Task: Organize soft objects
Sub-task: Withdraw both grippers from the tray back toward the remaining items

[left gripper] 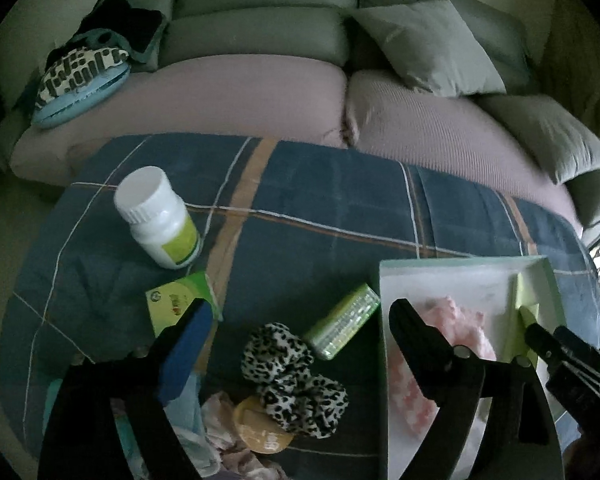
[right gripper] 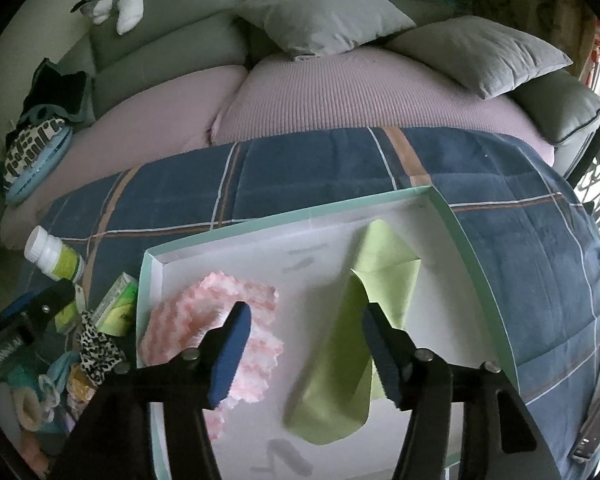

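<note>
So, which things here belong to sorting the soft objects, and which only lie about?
For the job: shallow white box, pink-white wavy cloth, light green cloth, leopard-print scrunchie.

Lying about: white plastic bottle, small green packet, grey cushions.

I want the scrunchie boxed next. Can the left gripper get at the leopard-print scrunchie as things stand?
Probably yes. The left gripper is open, the scrunchie lies between its fingers on the blanket, and nothing covers it.
</note>
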